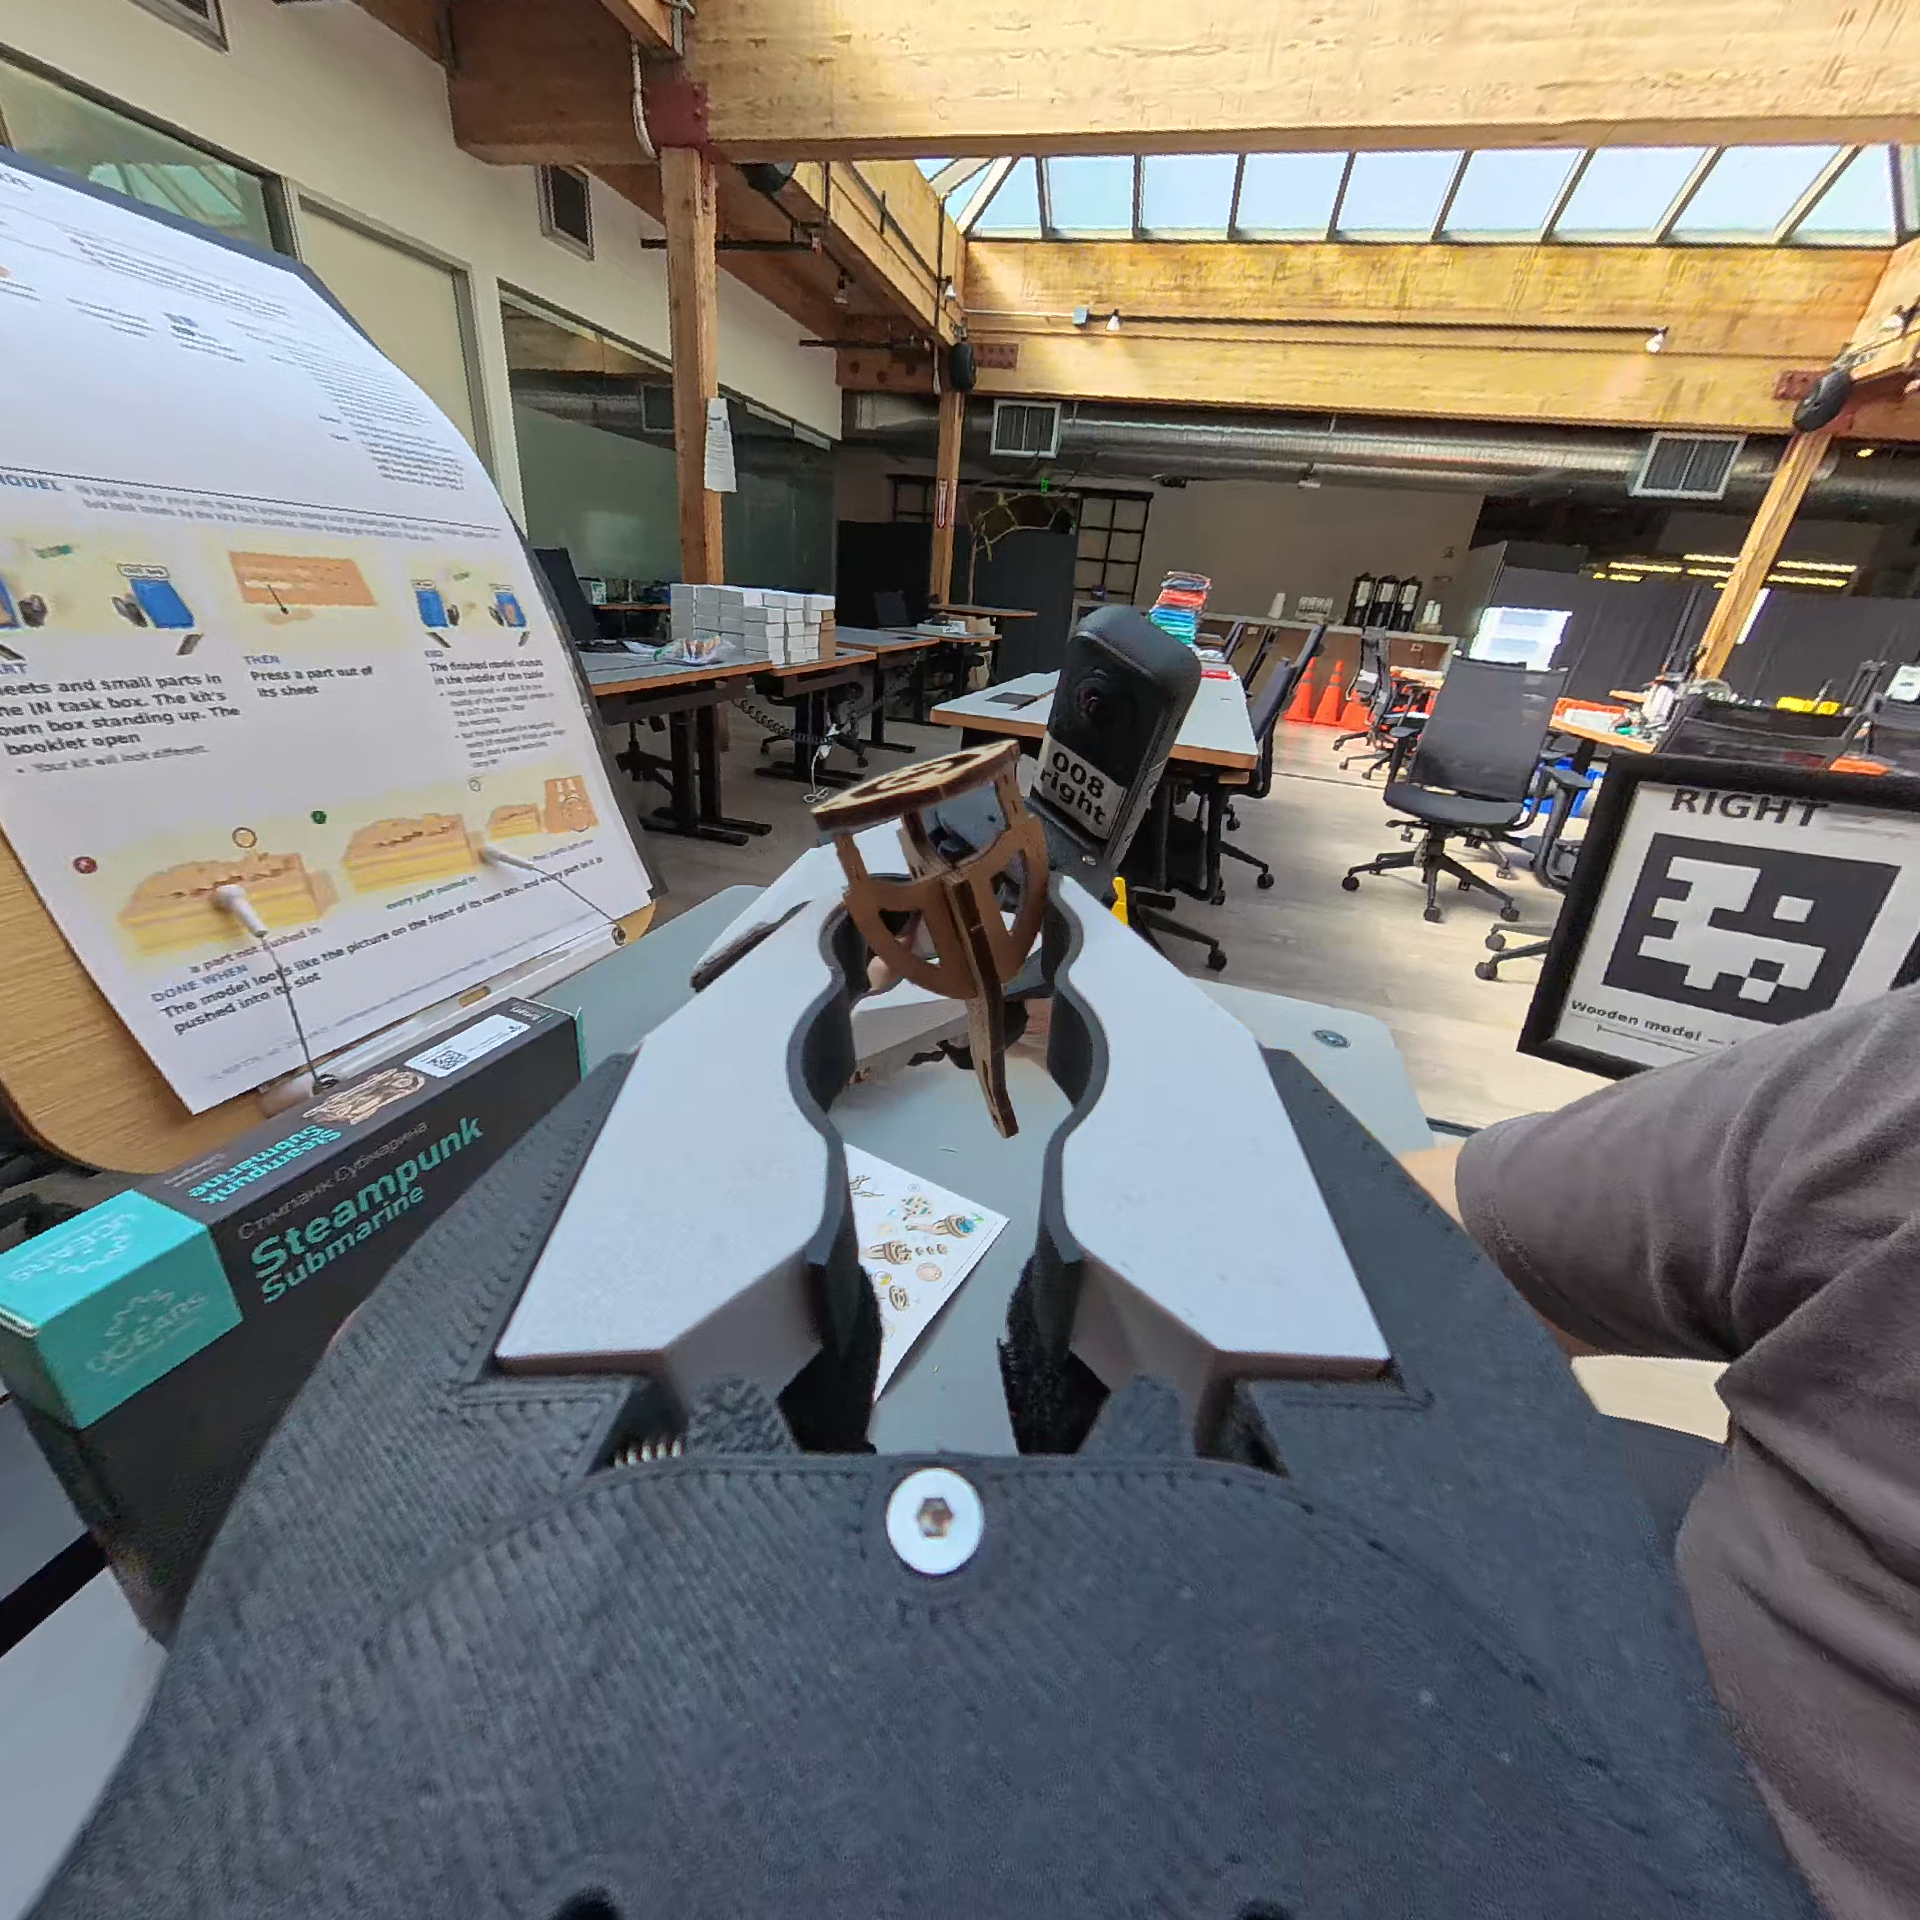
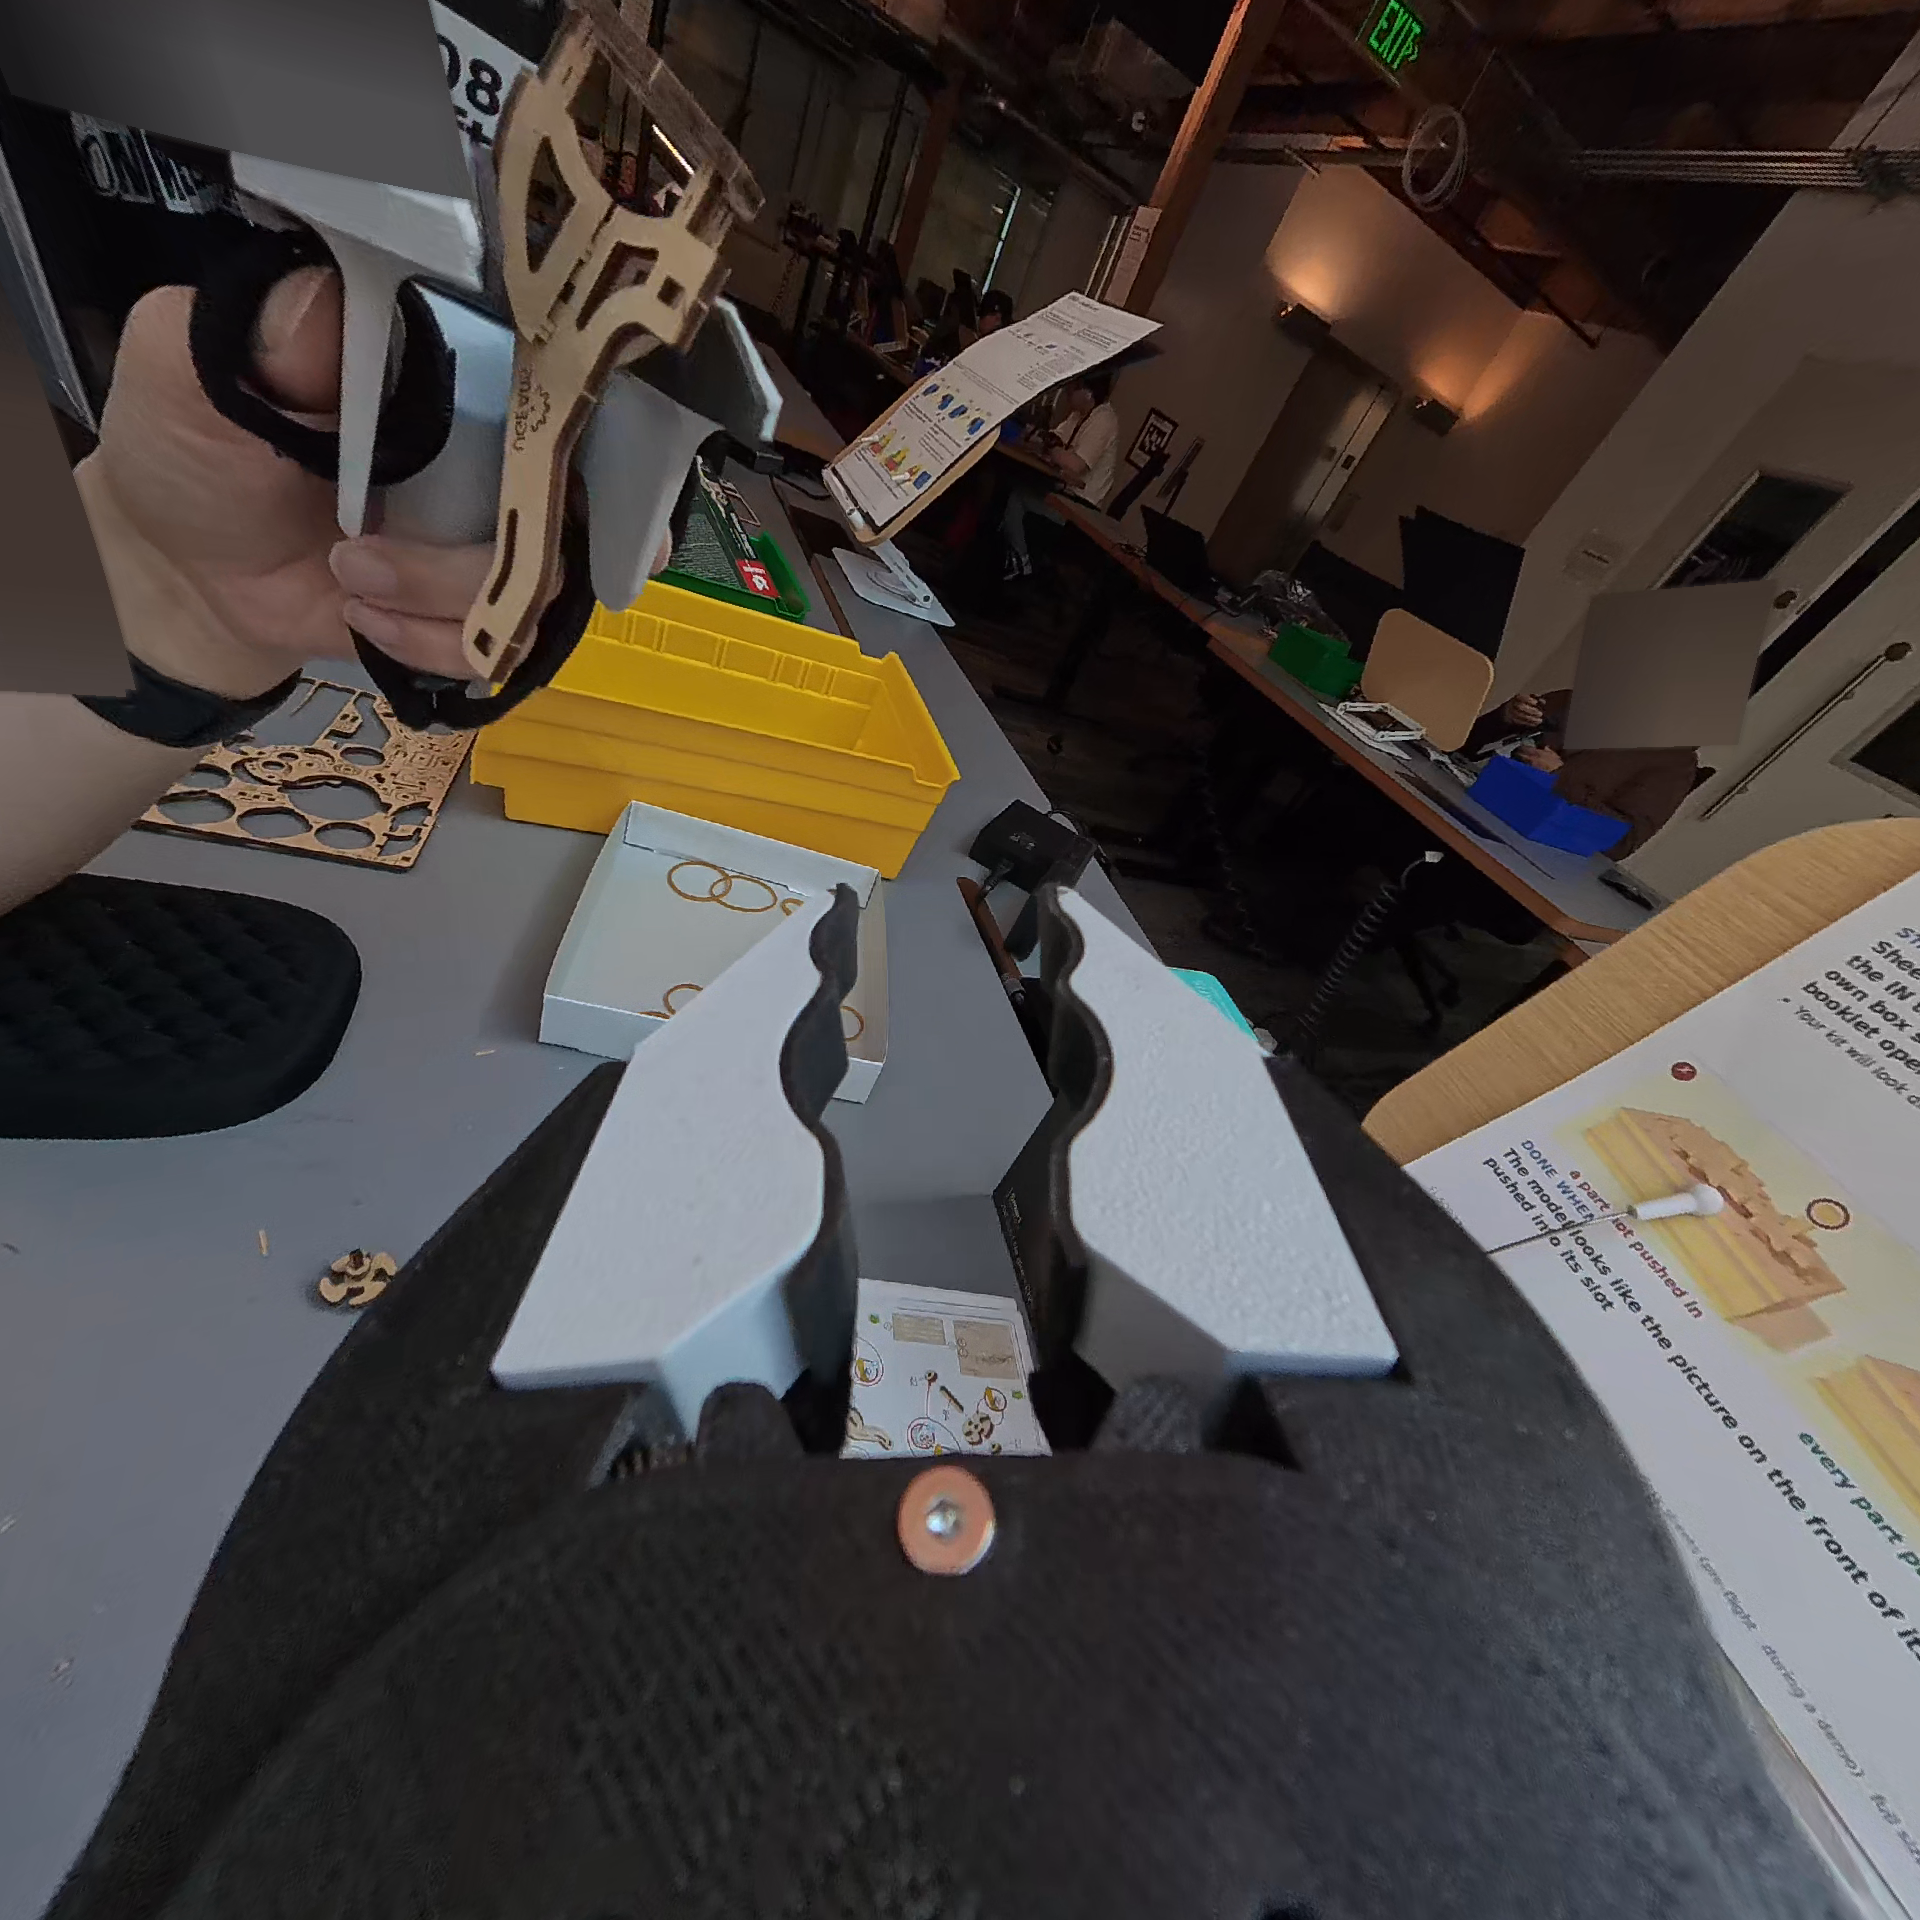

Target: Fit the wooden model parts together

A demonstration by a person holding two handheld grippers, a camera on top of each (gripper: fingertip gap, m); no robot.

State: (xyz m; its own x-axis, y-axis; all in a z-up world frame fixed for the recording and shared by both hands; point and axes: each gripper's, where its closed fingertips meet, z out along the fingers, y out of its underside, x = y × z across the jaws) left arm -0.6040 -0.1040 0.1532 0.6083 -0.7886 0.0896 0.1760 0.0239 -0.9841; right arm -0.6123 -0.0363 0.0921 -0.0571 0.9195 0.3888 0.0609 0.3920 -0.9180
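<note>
My left gripper (image 1: pixel 940 925) is shut on a partly built wooden model (image 1: pixel 935 883), a round laser-cut top on curved ribs with one long strip hanging down. It holds the model in the air above the grey table (image 1: pixel 940 1392). From the right wrist view, the left gripper (image 2: pixel 561 426) and the model (image 2: pixel 592 260) are at the upper left, held up by a hand. My right gripper (image 2: pixel 945 920) is open and empty, low over the table. A small loose wooden part (image 2: pixel 356 1276) lies on the table to its left.
A yellow bin (image 2: pixel 727 727), a white tray (image 2: pixel 592 997) with rubber rings, a punched wooden sheet (image 2: pixel 312 779) and a black pad (image 2: pixel 156 1008) lie on the table. An open booklet (image 2: pixel 935 1371) lies under the right gripper. The kit box (image 1: pixel 260 1257) and instruction board (image 1: pixel 260 644) stand left. About 9 centimetres separates my left fingertips from my right.
</note>
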